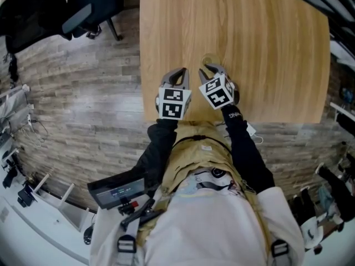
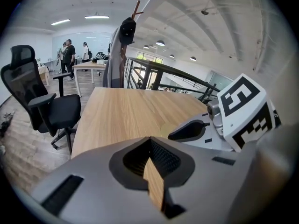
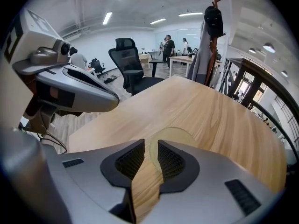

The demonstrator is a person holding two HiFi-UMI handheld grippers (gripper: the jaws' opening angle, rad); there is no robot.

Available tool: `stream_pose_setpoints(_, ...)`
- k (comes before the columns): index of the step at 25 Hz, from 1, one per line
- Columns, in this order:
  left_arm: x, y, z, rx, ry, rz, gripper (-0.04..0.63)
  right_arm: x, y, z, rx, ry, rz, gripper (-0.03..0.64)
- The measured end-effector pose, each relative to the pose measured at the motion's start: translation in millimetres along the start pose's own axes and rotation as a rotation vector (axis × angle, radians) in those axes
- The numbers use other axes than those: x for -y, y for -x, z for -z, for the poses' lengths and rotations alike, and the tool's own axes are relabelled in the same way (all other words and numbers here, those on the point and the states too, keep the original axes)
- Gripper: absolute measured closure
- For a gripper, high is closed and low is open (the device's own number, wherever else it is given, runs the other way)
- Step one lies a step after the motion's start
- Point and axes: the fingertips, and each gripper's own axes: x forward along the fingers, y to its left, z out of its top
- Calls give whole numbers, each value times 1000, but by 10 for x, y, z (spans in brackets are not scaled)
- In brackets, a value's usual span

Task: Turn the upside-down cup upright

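We see the pale, see-through cup on the wooden table, just above centre in the head view; which way up it stands we cannot tell. Our right gripper is released, its jaws apart with the cup's near edge just past the tips and no pad pressing on it. Our left gripper is just beside it on the left, clenched on nothing. A black office chair stands on the floor at upper left, well apart from the cup. In the left gripper view a coat rack stands beyond the table's far end.
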Motion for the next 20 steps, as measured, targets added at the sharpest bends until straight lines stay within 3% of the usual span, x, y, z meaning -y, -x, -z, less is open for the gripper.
stream_pose_setpoints(8,-53,50,37,0,11,-7,594,38,-124,72,-103,94,50,534)
stream_pose_setpoints(10,-65,65,42,1,13,-9,594,42,-121,72,-111,98,56,572)
stream_pose_setpoints(16,-82,126,57,10,24,-15,594,-30,4,54,-11,-34,12,578)
stream_pose_setpoints(20,-90,150,60,15,33,-17,594,-107,60,-7,91,-200,-68,578)
